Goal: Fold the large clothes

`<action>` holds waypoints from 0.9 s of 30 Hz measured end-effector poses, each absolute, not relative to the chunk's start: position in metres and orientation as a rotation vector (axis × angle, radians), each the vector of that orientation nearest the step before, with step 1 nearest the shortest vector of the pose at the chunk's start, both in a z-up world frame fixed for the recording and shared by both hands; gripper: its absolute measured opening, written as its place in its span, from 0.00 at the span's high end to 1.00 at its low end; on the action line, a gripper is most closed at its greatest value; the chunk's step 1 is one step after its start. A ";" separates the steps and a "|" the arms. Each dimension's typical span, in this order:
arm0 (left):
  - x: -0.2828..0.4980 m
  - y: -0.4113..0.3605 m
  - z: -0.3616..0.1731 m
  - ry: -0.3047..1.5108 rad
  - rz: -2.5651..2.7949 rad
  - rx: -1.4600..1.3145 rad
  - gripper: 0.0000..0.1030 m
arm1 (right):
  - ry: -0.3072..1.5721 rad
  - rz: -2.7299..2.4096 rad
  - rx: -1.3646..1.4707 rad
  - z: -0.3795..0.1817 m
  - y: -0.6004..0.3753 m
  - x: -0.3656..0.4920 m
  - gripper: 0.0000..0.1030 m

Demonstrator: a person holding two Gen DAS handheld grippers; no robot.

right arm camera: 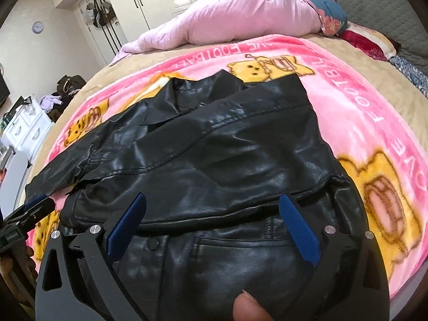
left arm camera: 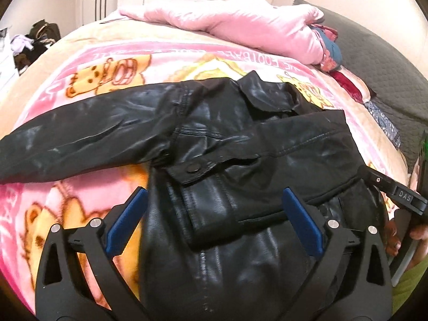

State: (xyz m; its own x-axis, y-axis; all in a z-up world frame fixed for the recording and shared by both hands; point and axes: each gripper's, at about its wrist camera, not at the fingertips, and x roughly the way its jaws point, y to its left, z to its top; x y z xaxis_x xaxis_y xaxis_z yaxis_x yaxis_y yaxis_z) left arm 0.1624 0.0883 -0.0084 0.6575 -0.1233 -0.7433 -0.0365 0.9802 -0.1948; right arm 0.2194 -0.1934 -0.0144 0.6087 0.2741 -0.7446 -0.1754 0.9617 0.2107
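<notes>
Your left gripper [left arm camera: 214,219] and right gripper [right arm camera: 212,226] both hover with jaws wide, holding nothing, above the black jacket [left arm camera: 240,139] on the bed's pink blanket [right arm camera: 361,112]. The folded sleeve [right arm camera: 214,160] could slide open: slick leather, nothing pinning it.

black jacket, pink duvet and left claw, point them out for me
black jacket [left arm camera: 240,139]: left wrist view, on its chest panel.
pink duvet [right arm camera: 240,18]: right wrist view, on the middle of the bundle.
left claw [left arm camera: 214,222]: left wrist view, midway between its blue fingertips, standing open.
</notes>
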 end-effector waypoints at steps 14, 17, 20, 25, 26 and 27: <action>0.139 0.142 0.013 0.793 0.054 -0.263 0.09 | 0.818 0.340 0.043 0.022 -0.130 0.202 0.04; 0.135 0.153 0.019 0.771 0.086 -0.257 0.09 | 0.812 0.362 0.015 0.026 -0.113 0.198 0.04; 0.131 0.166 0.024 0.753 0.109 -0.270 0.09 | 0.808 0.391 -0.013 0.028 -0.096 0.194 0.04; 0.126 0.193 0.026 0.739 0.158 -0.313 0.09 | 0.794 0.469 -0.126 0.023 -0.057 0.181 0.04; 0.125 0.199 0.026 0.736 0.171 -0.319 0.09 | 0.796 0.492 -0.171 0.018 -0.045 0.177 0.04; 0.124 0.206 0.026 0.734 0.187 -0.326 0.09 | 0.802 0.510 -0.212 0.012 -0.034 0.174 0.04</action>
